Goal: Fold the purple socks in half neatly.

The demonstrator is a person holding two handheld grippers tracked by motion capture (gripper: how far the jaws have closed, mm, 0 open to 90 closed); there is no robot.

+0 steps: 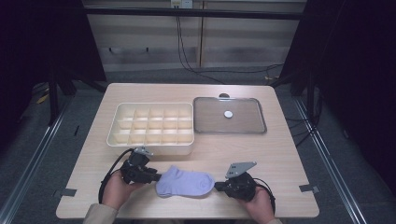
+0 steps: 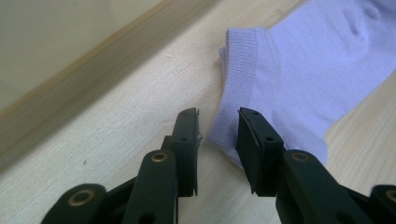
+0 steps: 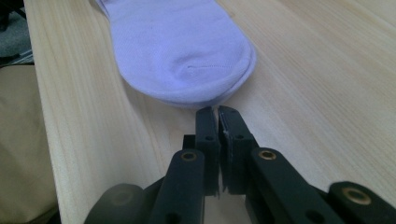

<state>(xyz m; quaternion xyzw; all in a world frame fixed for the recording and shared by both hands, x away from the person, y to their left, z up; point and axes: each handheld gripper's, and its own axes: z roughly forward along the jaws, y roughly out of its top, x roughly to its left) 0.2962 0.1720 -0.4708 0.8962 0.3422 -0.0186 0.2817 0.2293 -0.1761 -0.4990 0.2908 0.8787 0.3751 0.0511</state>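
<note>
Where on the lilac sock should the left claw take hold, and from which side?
Best at the cuff end of the lilac sock, coming in low from the sock's left in the high view. The sock lies flat on the table, and its ribbed cuff edge, lying in layers, already sits between the left claw jaws, probably the easiest part to pinch.

Dim, soft-focus high view with dark surroundings; brighter gripper views, blurred near the lens.

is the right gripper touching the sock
Apart. The right gripper view shows the right gripper shut, with bare table between its tips and the sock.
</note>
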